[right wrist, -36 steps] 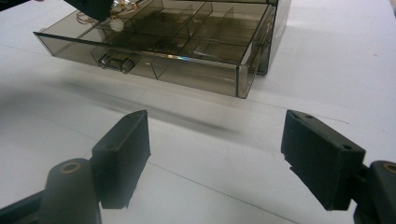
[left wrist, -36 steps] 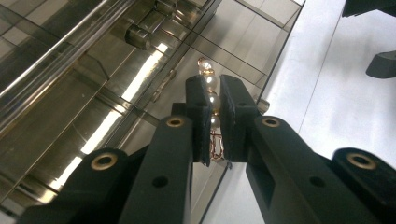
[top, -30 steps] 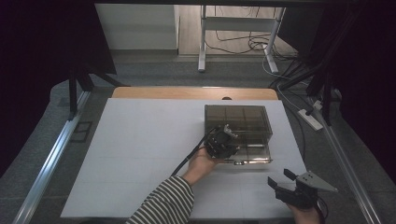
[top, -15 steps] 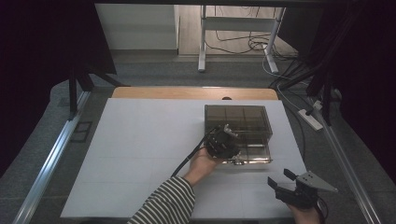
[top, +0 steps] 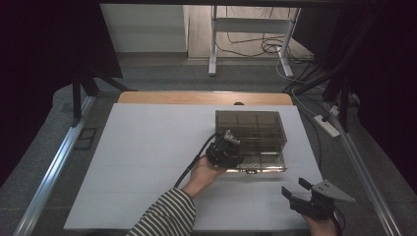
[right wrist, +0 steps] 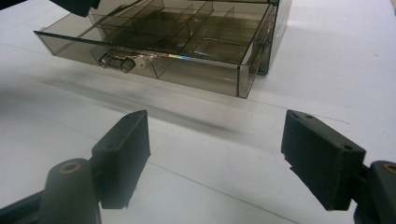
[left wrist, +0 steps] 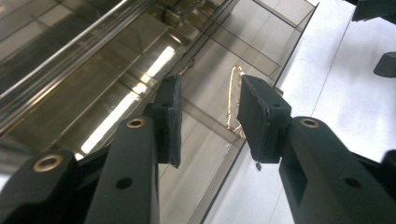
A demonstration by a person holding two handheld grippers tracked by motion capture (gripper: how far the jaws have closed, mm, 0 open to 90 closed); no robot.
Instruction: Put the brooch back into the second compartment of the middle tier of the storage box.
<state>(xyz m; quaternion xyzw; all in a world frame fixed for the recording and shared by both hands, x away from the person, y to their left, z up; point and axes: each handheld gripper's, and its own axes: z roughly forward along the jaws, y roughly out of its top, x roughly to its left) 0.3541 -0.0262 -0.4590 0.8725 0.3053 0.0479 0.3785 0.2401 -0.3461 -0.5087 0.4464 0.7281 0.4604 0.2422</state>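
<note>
Over on the right half of the white bench (top: pixel 147 162), a smoky transparent compartment box (top: pixel 251 132) lay flat, its long axis running left to right across the high view and its short sides facing the bench's side edges. Its divided tray (top: pixel 258 162) stuck out toward the person, so the open front — with a small clear handle (right wrist: pixel 122 62) at the middle of the front wall — pointed at the near edge of the bench. In the right gripper view the tray's grid of compartments showed plainly, the front wall crossing the picture and the handle facing the camera.

The left gripper (top: pixel 225 150) hung over the tray's near-left corner, held in a hand (top: pixel 204 172) with a striped sleeve (top: pixel 164 216) behind it. Its fingers (left wrist: pixel 170 116) had just been opening; they stood partly spread above the tray's dividers, with nothing pinched between the pads.

The right gripper (top: pixel 300 192) sat low near the bench's front right corner, well apart from the box — its fingers (right wrist: pixel 126 149) spread wide and empty, aimed at the tray's front.
</note>
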